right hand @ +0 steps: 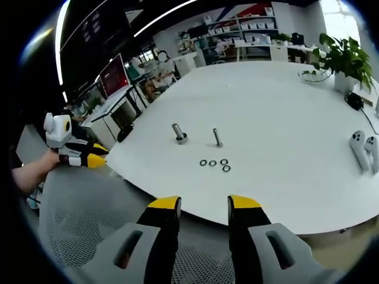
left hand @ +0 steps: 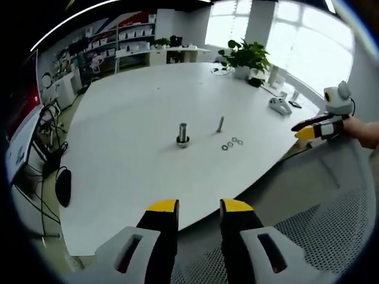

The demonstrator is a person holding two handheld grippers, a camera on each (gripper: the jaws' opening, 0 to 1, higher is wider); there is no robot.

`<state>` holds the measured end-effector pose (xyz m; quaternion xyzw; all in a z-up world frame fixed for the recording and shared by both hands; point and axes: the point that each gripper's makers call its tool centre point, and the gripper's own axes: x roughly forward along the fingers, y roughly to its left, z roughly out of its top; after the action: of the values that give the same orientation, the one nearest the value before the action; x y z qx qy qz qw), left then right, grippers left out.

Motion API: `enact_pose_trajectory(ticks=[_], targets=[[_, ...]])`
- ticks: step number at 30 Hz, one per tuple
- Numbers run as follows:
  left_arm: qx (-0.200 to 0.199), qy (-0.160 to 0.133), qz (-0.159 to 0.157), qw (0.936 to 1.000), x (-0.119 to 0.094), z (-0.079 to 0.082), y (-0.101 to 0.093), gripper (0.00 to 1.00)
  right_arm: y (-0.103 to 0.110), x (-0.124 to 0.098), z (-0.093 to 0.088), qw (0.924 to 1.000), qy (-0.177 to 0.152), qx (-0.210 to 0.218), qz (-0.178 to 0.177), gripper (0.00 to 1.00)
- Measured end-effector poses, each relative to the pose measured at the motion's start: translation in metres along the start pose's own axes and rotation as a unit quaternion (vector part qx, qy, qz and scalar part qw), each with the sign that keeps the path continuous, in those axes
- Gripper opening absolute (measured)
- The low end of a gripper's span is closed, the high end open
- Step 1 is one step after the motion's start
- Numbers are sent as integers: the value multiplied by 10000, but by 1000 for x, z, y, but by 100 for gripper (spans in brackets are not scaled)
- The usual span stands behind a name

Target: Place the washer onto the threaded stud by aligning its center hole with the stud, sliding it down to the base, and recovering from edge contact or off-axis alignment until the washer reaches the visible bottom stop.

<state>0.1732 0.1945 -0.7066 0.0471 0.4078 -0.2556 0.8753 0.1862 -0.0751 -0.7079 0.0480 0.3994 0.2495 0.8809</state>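
On the white table (left hand: 130, 112) a thick threaded stud (left hand: 182, 135) stands upright in a nut-like base. To its right stands a thinner bolt (left hand: 220, 123), with several loose washers (left hand: 231, 143) lying flat beside it. My left gripper (left hand: 199, 207) is open and empty, well short of the table edge. The right gripper view shows the same stud (right hand: 179, 133), bolt (right hand: 217, 137) and washers (right hand: 214, 164). My right gripper (right hand: 204, 204) is open and empty, off the table's near edge. Each gripper appears in the other's view, hand-held: the right gripper (left hand: 314, 129), the left gripper (right hand: 83, 155).
A grey mesh chair (left hand: 331, 225) (right hand: 89, 219) sits below both grippers. Two white controllers (right hand: 362, 148) (left hand: 279, 105) lie near the table's edge, and a potted plant (left hand: 246, 56) (right hand: 343, 56) stands at the far side. Desks, shelves and monitors line the room behind.
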Motion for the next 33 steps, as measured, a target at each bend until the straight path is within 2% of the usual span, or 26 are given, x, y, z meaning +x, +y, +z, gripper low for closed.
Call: enact_pose_trajectory(ticks=[11, 18, 23, 26, 33], targets=[[28, -65, -77, 9999, -1, 2, -2, 23, -3, 0, -2, 10000, 34, 41, -78, 33], [55, 91, -171, 9998, 2, -3, -6, 23, -7, 0, -6, 9997, 120, 87, -174, 33], [12, -16, -153, 9999, 1, 0, -5, 25, -8, -1, -6, 9996, 125, 157, -201, 33], [22, -24, -172, 9998, 1, 1, -6, 26, -9, 0, -10, 9994, 236, 80, -231, 33], [115, -18, -215, 9997, 1, 1, -8, 26, -11, 0, -11, 9992, 270, 69, -271, 33]])
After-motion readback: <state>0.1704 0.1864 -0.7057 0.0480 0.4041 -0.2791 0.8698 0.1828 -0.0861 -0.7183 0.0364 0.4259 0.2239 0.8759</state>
